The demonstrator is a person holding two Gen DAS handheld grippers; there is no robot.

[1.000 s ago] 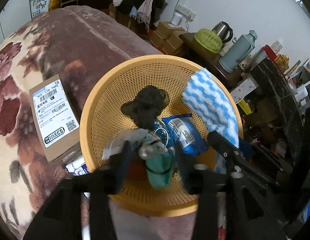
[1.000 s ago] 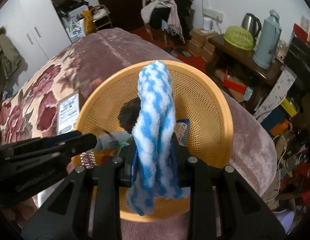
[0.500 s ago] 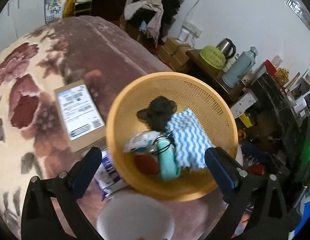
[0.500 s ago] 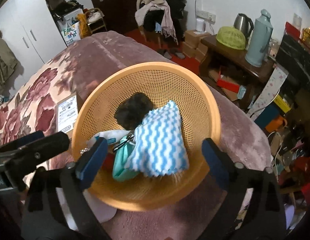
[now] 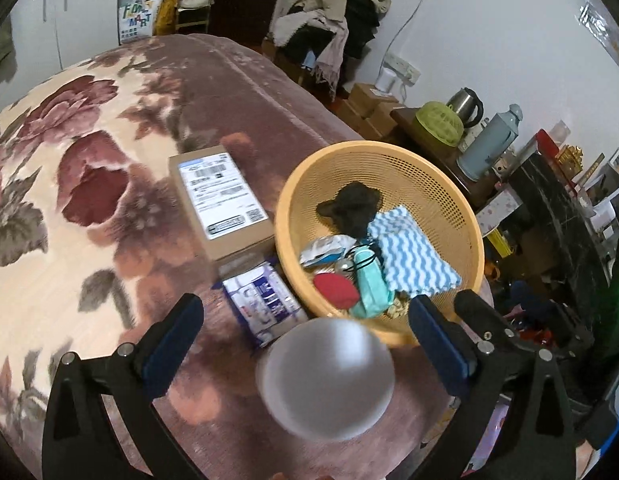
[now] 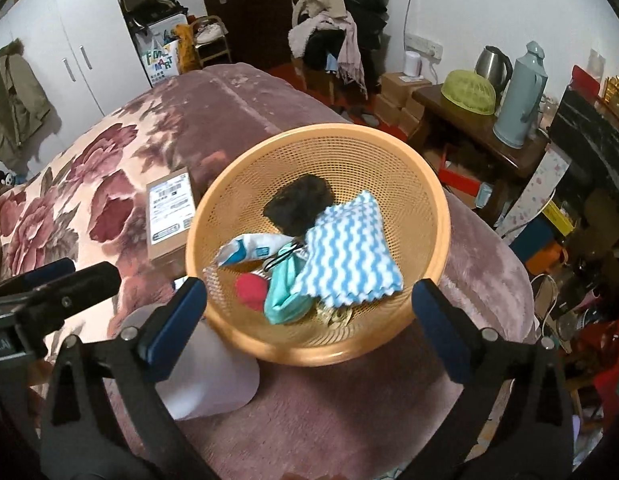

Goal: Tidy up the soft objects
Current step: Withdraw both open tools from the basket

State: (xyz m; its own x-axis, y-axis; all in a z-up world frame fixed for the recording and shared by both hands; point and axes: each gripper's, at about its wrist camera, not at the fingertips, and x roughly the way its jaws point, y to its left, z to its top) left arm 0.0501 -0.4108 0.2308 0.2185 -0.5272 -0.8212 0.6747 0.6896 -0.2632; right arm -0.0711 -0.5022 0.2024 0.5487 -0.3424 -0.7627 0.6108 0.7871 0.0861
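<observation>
- On the left, our left gripper (image 5: 305, 336) hangs with jaws spread wide and empty; the tissue pack (image 5: 263, 304) lies just beyond them, long axis running near-to-far.
- To the right, our right gripper (image 6: 309, 312), also spread and empty, faces the basket (image 6: 425, 200) holding the striped cloth (image 6: 349, 256).
- We judge the left hand nearer the pack.

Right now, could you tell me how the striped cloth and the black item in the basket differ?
The striped cloth is blue-and-white and lies flat; the black item is dark and bunched into a lump. The cloth lies nearer the camera, overlapping the black item's edge. Both rest inside the basket.
</observation>
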